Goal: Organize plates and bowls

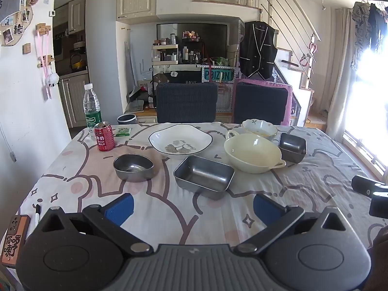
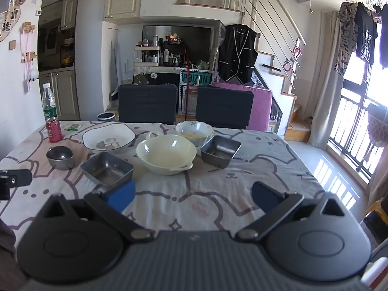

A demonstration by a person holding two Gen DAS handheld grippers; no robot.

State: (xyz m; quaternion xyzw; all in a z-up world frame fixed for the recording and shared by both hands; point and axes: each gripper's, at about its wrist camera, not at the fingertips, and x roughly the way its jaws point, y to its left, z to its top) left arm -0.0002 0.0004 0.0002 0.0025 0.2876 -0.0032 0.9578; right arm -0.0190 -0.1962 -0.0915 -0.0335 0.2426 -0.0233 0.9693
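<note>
Only the left wrist view shows the phone (image 1: 13,240) and pen (image 1: 37,214) at the table's near left corner. Only the right wrist view shows the balcony railing (image 2: 356,131) and sunlit floor beyond the table's right edge.

The table (image 1: 169,208) wears a cartoon-print cloth in a small flat, with two dark chairs (image 1: 186,101) at its far edge and stairs behind them.

Six dishes sit mid-table. There are three steel ones: a round bowl (image 1: 133,167) towards the left, a big tray (image 1: 203,175) nearest the front, and a small tray (image 1: 292,146) towards the right. The other three are a white leaf-print plate (image 1: 180,140), a cream handled bowl (image 1: 253,155) and a small flowered bowl (image 1: 259,127). One red can (image 1: 104,137) and one water bottle (image 1: 92,108) stand at the far left corner.

The left gripper (image 1: 192,208) and right gripper (image 2: 194,197) both hover over the near edge, fingers spread wide apart with nothing between them.
</note>
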